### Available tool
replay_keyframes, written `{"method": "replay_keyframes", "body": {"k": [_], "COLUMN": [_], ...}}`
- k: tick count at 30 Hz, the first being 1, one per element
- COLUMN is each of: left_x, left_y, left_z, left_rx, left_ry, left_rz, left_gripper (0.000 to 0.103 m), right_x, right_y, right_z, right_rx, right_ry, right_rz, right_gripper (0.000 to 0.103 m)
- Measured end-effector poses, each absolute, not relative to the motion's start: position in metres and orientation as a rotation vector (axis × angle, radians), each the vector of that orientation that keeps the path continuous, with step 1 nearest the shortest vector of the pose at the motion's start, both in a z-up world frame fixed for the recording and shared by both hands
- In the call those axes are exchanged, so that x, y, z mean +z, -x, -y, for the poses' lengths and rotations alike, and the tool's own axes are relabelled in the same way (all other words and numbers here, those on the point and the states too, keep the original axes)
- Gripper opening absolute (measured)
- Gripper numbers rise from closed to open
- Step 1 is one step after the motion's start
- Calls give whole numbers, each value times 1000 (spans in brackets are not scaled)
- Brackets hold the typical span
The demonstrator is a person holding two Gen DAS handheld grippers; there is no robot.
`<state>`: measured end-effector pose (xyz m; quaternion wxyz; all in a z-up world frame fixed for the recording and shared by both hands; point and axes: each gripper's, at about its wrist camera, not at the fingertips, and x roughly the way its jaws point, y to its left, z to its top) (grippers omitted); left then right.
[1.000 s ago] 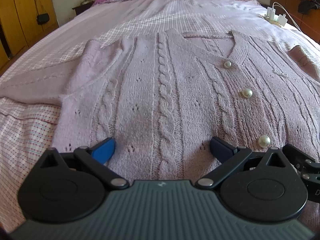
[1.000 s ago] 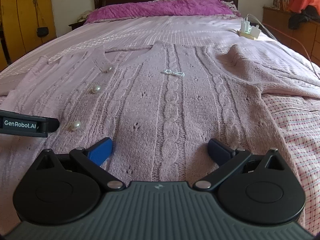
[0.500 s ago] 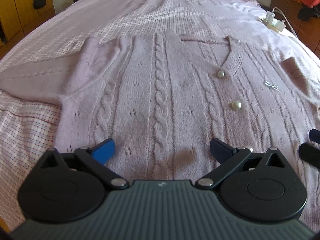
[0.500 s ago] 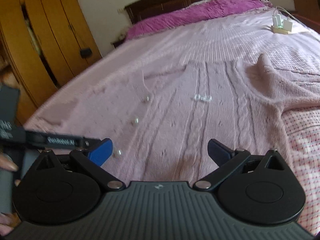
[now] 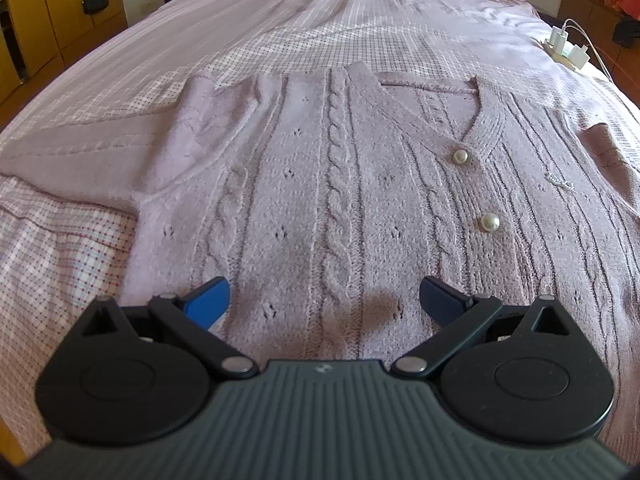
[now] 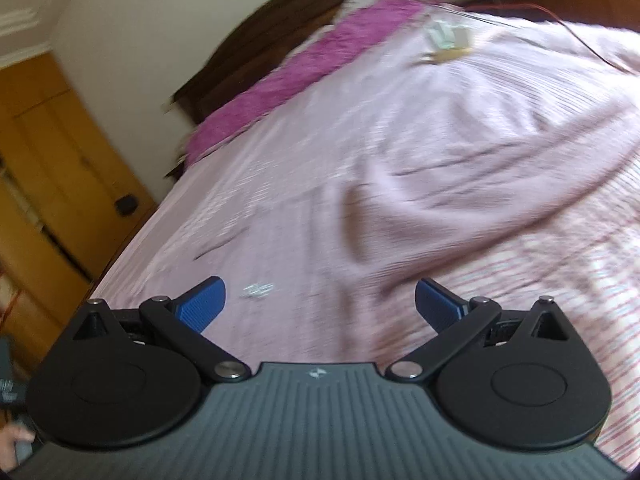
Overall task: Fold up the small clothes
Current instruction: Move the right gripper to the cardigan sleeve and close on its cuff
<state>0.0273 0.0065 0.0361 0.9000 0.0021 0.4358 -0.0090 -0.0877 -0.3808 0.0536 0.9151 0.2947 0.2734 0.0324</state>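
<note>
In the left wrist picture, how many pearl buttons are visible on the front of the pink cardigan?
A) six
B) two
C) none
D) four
B: on the cardigan, spread flat on the bed, one pearl button sits just under the V-neck and a second pearl button lies lower on the same placket; no others show in this view.

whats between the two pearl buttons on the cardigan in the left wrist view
Only bare knit: the ribbed button band of the cardigan runs from the upper pearl button to the lower pearl button. It shows in the left wrist view.
</note>
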Motion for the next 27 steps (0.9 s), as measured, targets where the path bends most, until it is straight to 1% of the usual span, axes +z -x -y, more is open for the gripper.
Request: {"method": "replay_keyframes", "body": {"k": [4, 12, 16, 27], "left_x": [35, 36, 37, 40], "left_y": [-27, -29, -28, -27], "left_z": [-6, 1, 4, 3], "left_rx": [-6, 0, 2, 25], "left_ry": [-7, -21, -31, -47], "left_rz": [-906, -911, -904, -896], "left_gripper": [103, 103, 103, 103], "right_x": [41, 26, 17, 8], "right_y": [86, 70, 58, 38], "right_z": [413, 455, 474, 496], "right_rx": [6, -103, -106, -196], "right_ry": [-675, -704, -789, -823], "right_rz": [-555, -521, -487, -408], "right_gripper": [103, 103, 103, 102]}}
